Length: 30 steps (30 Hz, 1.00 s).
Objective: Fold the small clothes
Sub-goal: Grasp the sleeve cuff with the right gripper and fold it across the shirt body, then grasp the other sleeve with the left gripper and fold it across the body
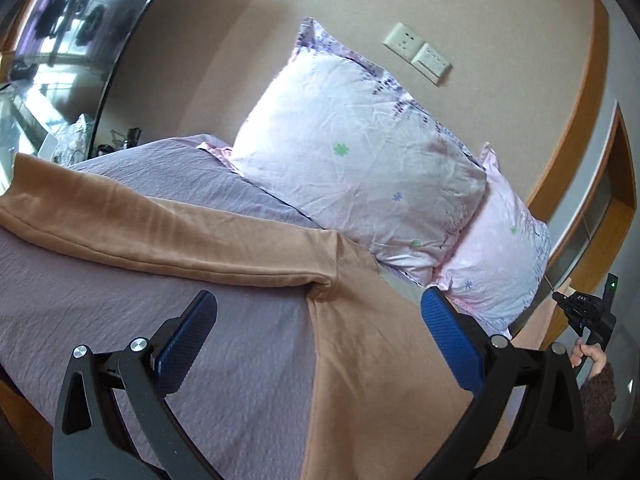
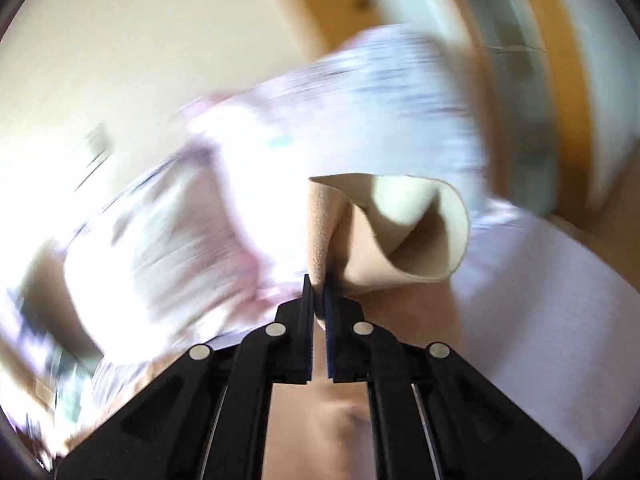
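Observation:
A tan long-sleeved garment [image 1: 372, 352] lies on the lilac bedsheet [image 1: 120, 300], one sleeve [image 1: 132, 224] stretched out to the left. My left gripper [image 1: 320, 312] is open and empty just above the garment, near where sleeve meets body. My right gripper [image 2: 319, 292] is shut on a curled edge of the tan garment [image 2: 380, 232] and holds it lifted; the view around it is blurred. The right gripper also shows at the far right in the left wrist view [image 1: 588, 312], held by a hand.
Two pink flowered pillows [image 1: 360, 152] lean against the wall at the head of the bed. A wall socket and switch [image 1: 416, 52] sit above them. A mirror [image 1: 60, 40] and cluttered items stand at the left. A wooden door frame [image 1: 580, 120] is at right.

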### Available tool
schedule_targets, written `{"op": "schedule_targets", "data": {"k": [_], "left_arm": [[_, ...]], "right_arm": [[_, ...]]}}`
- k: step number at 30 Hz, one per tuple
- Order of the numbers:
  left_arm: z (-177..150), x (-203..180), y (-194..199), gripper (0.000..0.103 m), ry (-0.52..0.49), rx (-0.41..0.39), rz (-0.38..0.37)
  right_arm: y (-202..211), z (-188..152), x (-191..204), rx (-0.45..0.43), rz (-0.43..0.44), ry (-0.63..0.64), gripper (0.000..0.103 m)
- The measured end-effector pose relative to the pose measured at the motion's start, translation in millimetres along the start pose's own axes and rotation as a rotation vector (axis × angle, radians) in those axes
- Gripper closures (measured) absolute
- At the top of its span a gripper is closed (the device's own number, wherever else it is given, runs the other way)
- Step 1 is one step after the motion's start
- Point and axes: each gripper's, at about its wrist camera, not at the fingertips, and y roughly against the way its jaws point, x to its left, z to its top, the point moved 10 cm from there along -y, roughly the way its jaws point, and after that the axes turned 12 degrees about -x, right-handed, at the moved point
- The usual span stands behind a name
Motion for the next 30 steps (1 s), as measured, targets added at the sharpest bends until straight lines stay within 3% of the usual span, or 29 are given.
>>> {"op": "schedule_targets", "data": {"k": [1,4,7,8,9,10,12,17,19,23,28,30], "left_arm": [[3,10,1,0.001,0.035,0.001,0.022],[7,40,4,0.001,0.15,0.025,0.08],[14,76,13,0.001,0.232,0.023,0.157],[17,86,17,0.001,0.25,0.019,0.176],[21,96,21,0.002,0.265,0.009,0.194],[25,106,25,0.003,0.278,-0.003,0.216],[33,127,32,0.003,0.309,-0.023,0.261],[45,175,36,0.015,0.442,-0.036,0.349],[46,189,36,0.016,0.494,-0.033,0.379],[40,203,25,0.017,0.587,0.02,0.398],[49,217,12,0.017,0.629,0.048,0.456],[53,225,8,0.027,0.633,0.057,0.503]], "right_arm": [[-15,-21,52,0.053,0.094,0.054,0.099],[-46,-96,156,0.232,0.281,0.163,0.099],[-60,-209,233,0.524,0.431,0.31,0.097],[-53,-242,248,0.621,0.474,0.327,0.092],[-48,-259,254,0.672,0.493,0.329,0.079],[-47,-264,257,0.686,0.504,0.322,0.071],[-47,-248,256,0.633,0.52,0.278,0.044],[-59,-190,223,0.539,0.486,0.177,0.034],[-57,-183,209,0.524,0.469,0.152,0.032],[-54,-188,191,0.541,0.451,0.104,0.031],[-54,-198,183,0.564,0.462,0.057,0.028],[-51,-199,182,0.573,0.479,0.038,0.027]]}}
